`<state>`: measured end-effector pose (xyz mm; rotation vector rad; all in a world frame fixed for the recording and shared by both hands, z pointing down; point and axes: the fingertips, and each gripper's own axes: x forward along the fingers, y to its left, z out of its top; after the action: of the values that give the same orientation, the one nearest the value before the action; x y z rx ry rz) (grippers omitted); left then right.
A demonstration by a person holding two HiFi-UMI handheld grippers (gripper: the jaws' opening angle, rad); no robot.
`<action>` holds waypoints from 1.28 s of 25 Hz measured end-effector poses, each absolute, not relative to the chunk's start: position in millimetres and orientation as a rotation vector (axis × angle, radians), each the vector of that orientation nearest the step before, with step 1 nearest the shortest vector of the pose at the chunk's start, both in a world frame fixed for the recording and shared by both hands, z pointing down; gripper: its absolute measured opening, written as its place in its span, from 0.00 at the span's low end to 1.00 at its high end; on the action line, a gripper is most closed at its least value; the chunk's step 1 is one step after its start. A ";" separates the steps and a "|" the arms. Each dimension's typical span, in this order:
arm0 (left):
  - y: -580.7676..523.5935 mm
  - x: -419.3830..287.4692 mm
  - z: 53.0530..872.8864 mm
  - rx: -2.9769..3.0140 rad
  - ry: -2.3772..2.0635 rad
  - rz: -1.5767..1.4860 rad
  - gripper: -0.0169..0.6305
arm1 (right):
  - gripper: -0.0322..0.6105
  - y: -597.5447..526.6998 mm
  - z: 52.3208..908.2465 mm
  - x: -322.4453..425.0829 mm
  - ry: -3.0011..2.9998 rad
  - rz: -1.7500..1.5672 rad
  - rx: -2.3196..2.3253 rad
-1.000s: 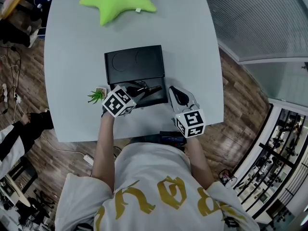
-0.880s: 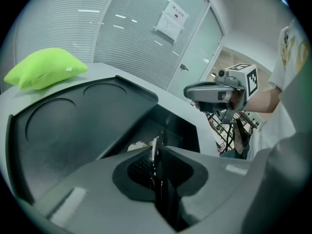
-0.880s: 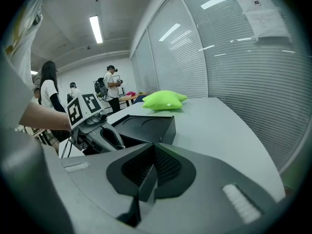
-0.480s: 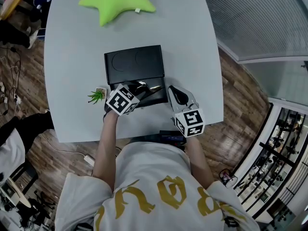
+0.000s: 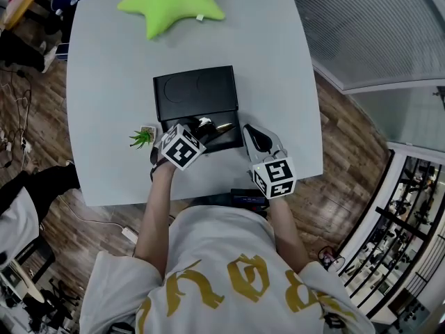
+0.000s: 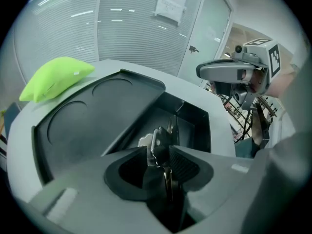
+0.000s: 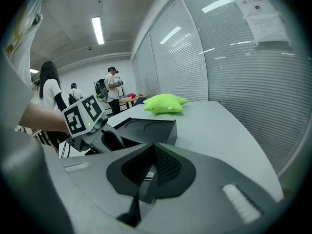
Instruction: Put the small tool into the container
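Observation:
My left gripper (image 5: 199, 130) (image 6: 163, 155) is shut on the small tool (image 6: 159, 143), a black and metal piece that sticks out past the jaws. It hangs over the open front compartment (image 6: 192, 123) of the black container (image 5: 195, 94). In the head view the tool (image 5: 208, 124) shows at the compartment's near edge. My right gripper (image 5: 252, 137) (image 7: 148, 172) rests on the table just right of the container, jaws together with nothing in them. The container's flat lid part (image 6: 92, 116) has two round recesses.
A green star cushion (image 5: 172, 1) (image 7: 165, 103) lies at the table's far side. A small potted plant (image 5: 142, 137) stands left of my left gripper. The grey table (image 5: 278, 68) ends close behind both grippers. People stand in the background of the right gripper view.
My left gripper has shifted a little to the right and forward with the tool, further over the container's open compartment. The right gripper has stayed put.

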<state>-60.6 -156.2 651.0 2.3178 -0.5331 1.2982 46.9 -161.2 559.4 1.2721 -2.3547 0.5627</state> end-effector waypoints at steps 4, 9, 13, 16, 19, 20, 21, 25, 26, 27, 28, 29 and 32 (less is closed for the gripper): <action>-158.6 -64.7 644.2 2.332 -0.572 1.302 0.25 | 0.09 -159.4 555.0 45.8 -2.359 0.550 1.276; -162.7 -71.8 632.3 2.364 -0.649 1.290 0.24 | 0.09 -160.5 547.0 44.3 -2.372 0.519 1.286; -172.3 -78.5 611.7 2.384 -0.776 1.150 0.23 | 0.09 -161.6 537.7 39.7 -2.388 0.476 1.276; -178.3 -85.7 588.5 2.387 -0.886 0.980 0.23 | 0.09 -161.2 527.9 35.1 -2.408 0.452 1.283; -179.1 -90.4 562.9 2.404 -0.976 0.843 0.23 | 0.09 -155.5 519.2 30.5 -2.433 0.453 1.289; -176.8 -90.9 555.3 2.408 -0.996 0.800 0.22 | 0.09 -152.0 516.5 29.4 -2.442 0.458 1.289; -174.0 -91.1 548.2 2.413 -1.014 0.760 0.22 | 0.09 -148.3 513.7 28.8 -2.451 0.462 1.290; -166.9 -95.8 524.1 2.438 -1.097 0.625 0.15 | 0.09 -139.3 501.3 24.5 -2.485 0.453 1.298; -164.8 -98.3 517.4 2.446 -1.127 0.587 0.15 | 0.09 -137.4 497.9 22.9 -2.493 0.447 1.302; -162.3 -101.3 509.9 2.457 -1.161 0.545 0.15 | 0.09 -134.9 494.7 21.4 -2.499 0.442 1.306; -159.0 -104.6 502.2 2.466 -1.194 0.499 0.11 | 0.09 -132.0 491.8 20.0 -2.503 0.439 1.311; -155.4 -107.6 494.7 2.471 -1.222 0.454 0.09 | 0.09 -129.1 488.8 19.0 -2.504 0.435 1.317; -145.4 -114.5 476.0 2.463 -1.271 0.341 0.06 | 0.09 -122.2 478.5 17.4 -2.511 0.421 1.339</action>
<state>-114.5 -145.4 476.0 2.4626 -1.2714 0.3409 17.4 -122.2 478.5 1.3391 -2.5110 0.4212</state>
